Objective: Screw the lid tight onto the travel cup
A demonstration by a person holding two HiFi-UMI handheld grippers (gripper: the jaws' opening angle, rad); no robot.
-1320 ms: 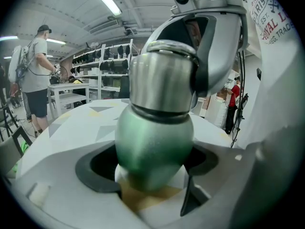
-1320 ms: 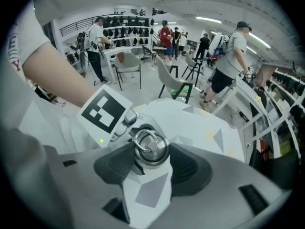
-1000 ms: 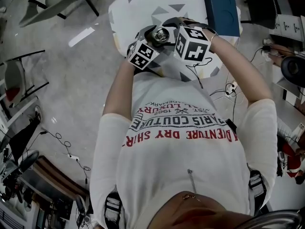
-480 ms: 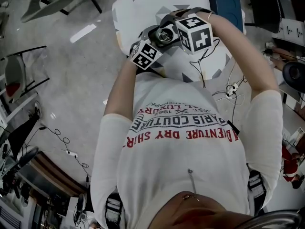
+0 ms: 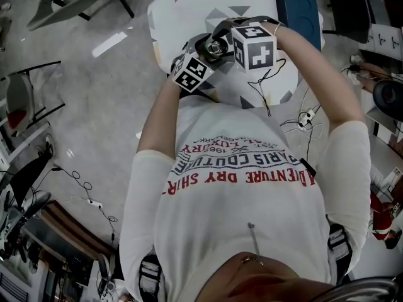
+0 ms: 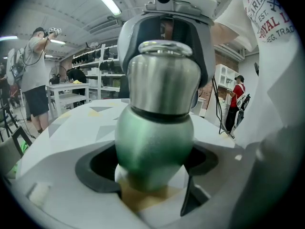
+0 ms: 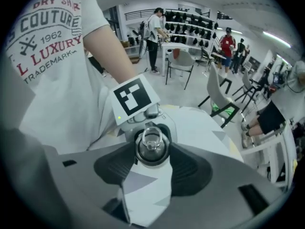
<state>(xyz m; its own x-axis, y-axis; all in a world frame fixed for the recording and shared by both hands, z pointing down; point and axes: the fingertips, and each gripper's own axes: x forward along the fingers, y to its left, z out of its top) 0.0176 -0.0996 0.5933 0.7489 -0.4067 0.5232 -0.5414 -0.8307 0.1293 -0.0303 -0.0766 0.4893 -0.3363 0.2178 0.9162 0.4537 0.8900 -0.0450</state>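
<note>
Your left gripper (image 6: 152, 168) clamped the matte green, rounded body of the travel cup (image 6: 155, 144). Your right gripper (image 7: 151, 150) had just been closing, and its ribbed dark pads pressed the sides of the brushed-steel lid (image 7: 151, 146) with its wire ring. Underneath lay the white, triangle-patterned table (image 5: 201, 5). A blue box (image 5: 295, 8) sat at its far edge, with a chair (image 7: 181, 63) and shelves (image 7: 190, 20) beyond.

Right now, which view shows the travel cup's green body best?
Left gripper view: the green body fills the centre, close and sharp, under the steel lid. Right gripper view looks down on the lid's top, so the body is hidden. Head view shows only the lid, small, from above.
</note>
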